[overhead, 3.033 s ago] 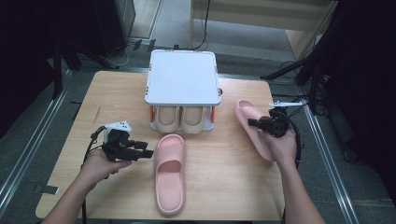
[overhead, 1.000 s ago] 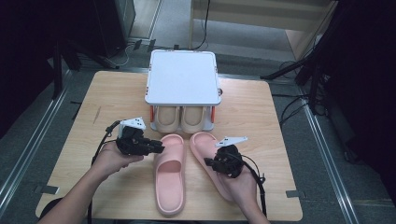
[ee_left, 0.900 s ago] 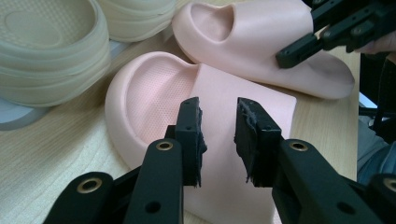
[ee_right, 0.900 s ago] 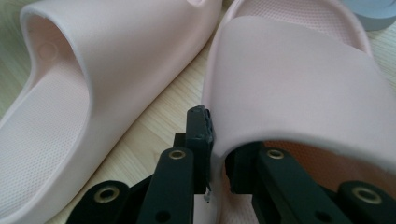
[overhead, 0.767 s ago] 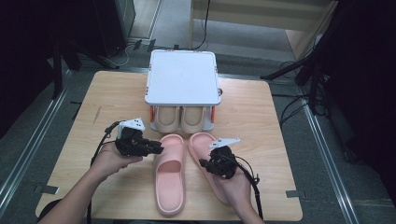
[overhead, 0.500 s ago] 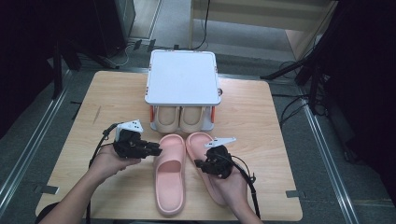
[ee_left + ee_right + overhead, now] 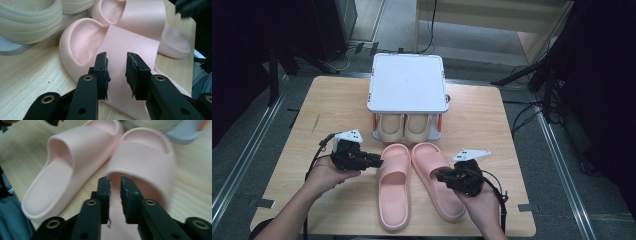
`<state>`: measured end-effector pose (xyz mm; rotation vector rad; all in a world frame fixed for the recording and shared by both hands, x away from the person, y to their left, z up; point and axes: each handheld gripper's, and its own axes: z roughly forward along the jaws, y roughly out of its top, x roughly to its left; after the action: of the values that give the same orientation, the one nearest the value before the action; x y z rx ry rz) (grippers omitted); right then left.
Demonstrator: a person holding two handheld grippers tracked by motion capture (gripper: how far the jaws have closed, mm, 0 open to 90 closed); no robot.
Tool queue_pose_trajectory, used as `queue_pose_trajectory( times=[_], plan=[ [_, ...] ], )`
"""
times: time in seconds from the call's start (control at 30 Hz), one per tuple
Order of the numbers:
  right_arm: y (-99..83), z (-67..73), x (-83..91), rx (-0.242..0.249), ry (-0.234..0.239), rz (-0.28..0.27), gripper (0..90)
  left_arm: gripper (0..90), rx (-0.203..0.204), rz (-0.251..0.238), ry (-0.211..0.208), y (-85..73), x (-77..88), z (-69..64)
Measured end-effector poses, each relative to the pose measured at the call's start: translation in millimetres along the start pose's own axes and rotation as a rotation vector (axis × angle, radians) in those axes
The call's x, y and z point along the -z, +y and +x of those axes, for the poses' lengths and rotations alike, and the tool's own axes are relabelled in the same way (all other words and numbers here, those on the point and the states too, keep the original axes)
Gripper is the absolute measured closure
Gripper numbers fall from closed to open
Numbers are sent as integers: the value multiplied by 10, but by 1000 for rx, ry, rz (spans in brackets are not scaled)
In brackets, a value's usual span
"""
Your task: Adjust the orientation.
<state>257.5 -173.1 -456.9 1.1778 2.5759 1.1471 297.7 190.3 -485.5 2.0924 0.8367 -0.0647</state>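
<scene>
Pink foam slippers lie side by side on the wooden desk (image 7: pixel 332 100), toes toward a two-tier shoe rack (image 7: pixel 408 82) with a beige pair (image 7: pixel 404 127) on its lower shelf; paired up like this, they look ready for shelving. At the left slipper's (image 7: pixel 393 186) outer edge, the left claw (image 7: pixel 374 161) is released, a narrow gap between its pads and nothing in it. Over the right slipper (image 7: pixel 436 181), the right claw (image 7: pixel 443 175) has just been closing; it grips nothing, the strap lying beyond its tips.
</scene>
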Motion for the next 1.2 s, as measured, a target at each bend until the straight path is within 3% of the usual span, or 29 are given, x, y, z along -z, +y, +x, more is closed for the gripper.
queue_pose_trajectory(
  times=[0.13,0.2,0.5,0.67,0.73,0.8,0.9,1.2],
  plan=[
    [-49,-237,66,-32,-50,-11,850,735,12,5,2,-22,-3,22],
    [-67,-314,59,-63,-48,-5,856,736,18,2,1,-28,-6,37],
    [-99,-521,-16,-92,-99,30,891,731,24,9,-5,-45,-31,97],
    [-118,-564,-119,-102,-131,91,886,730,37,35,7,-62,-65,148],
    [-120,-571,-159,-117,-105,106,880,725,40,42,5,-61,-83,150],
    [-120,-541,-170,-100,-124,106,882,723,33,51,3,-58,-104,139],
    [-134,-525,-163,-114,-119,101,889,722,29,69,-5,-56,-148,111],
    [-198,-467,-187,-160,-61,72,900,757,44,73,-27,-48,-156,89]
  ],
)
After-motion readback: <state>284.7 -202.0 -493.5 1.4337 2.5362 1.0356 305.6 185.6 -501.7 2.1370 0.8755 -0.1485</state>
